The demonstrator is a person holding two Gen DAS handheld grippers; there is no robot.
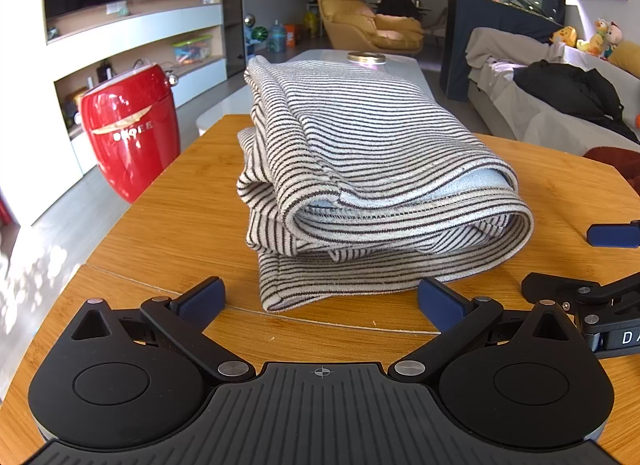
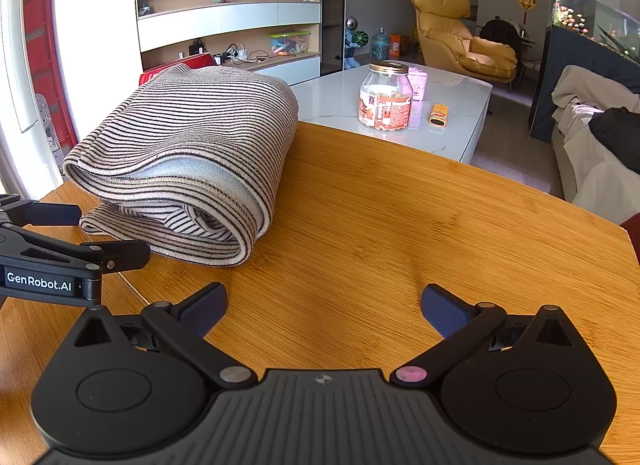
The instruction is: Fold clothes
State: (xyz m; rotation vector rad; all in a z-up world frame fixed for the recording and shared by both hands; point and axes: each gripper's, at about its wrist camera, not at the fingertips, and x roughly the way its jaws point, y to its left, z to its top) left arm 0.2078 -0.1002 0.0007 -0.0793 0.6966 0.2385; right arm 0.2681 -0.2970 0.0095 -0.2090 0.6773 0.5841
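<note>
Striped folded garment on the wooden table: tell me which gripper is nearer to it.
Left. The left gripper faces the striped folded garment head-on, its open fingers just short of the near hem. The right gripper, also open, sits off to the garment's right over bare wooden table.

I see the folded garment (image 1: 360, 185) lying on the desk (image 1: 180, 217), just ahead of my left tool (image 1: 320, 301). My right tool (image 2: 324, 305) sits to the right of the left one, over bare desk, with the garment ahead and to its left. Behind the desk stands a low table (image 2: 452, 105) carrying a jar (image 2: 386, 95). A sofa (image 2: 588, 137) lies to the right, an armchair (image 2: 460, 37) far behind.
</note>
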